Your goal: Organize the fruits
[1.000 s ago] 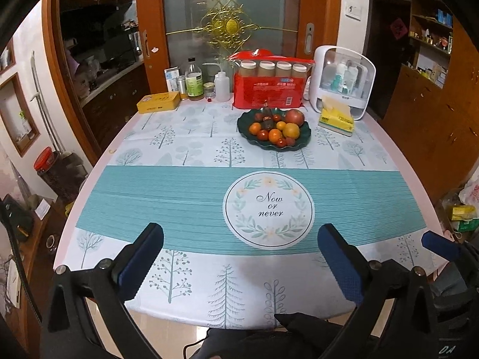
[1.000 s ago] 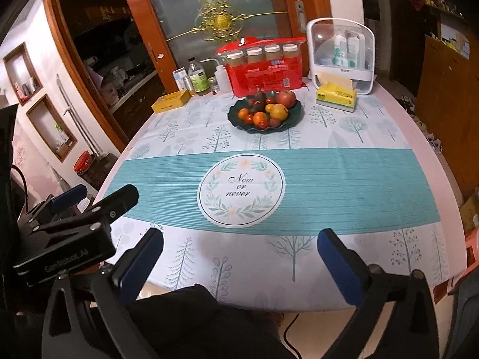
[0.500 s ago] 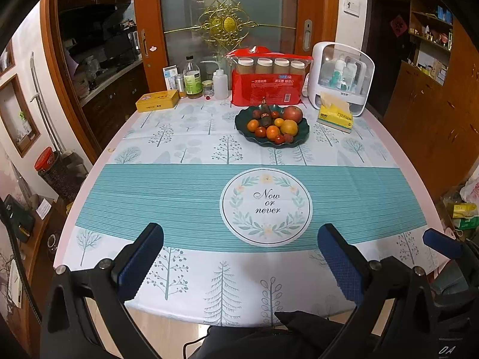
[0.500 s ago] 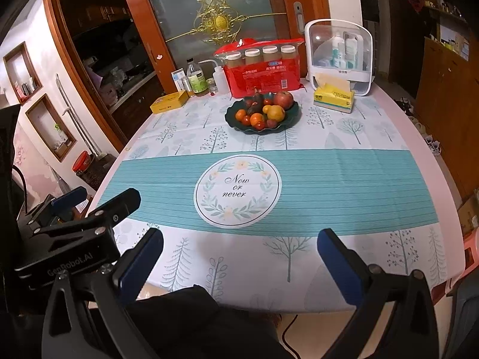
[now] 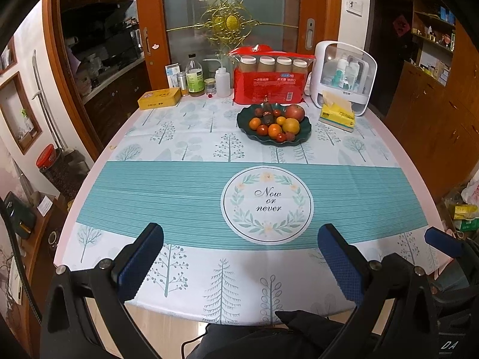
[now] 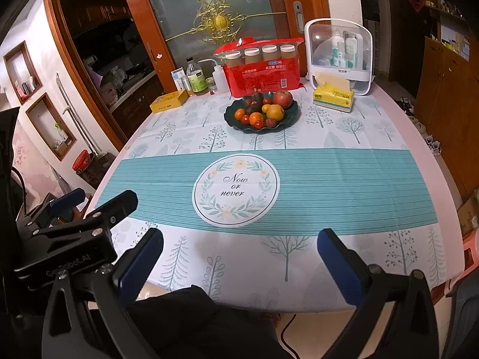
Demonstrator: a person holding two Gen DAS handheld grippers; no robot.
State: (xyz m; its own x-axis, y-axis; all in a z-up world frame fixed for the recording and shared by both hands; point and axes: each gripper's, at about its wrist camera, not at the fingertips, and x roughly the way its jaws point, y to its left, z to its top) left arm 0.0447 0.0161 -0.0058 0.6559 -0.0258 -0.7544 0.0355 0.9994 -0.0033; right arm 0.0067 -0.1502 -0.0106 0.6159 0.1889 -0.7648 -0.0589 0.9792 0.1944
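Lately we have drawn back slightly, the fruit (image 5: 277, 122) sitting a little farther off, all piled in the dark green plate (image 5: 305, 133) at the table's far side. Left gripper (image 5: 239, 257) and right gripper (image 6: 239, 261) hover spread wide, holding nothing, near the table's near edge.

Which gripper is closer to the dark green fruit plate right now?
Neither clearly. The left gripper and right gripper both hover open at the near table edge, with the dark green scalloped fruit plate far across the tablecloth from both.
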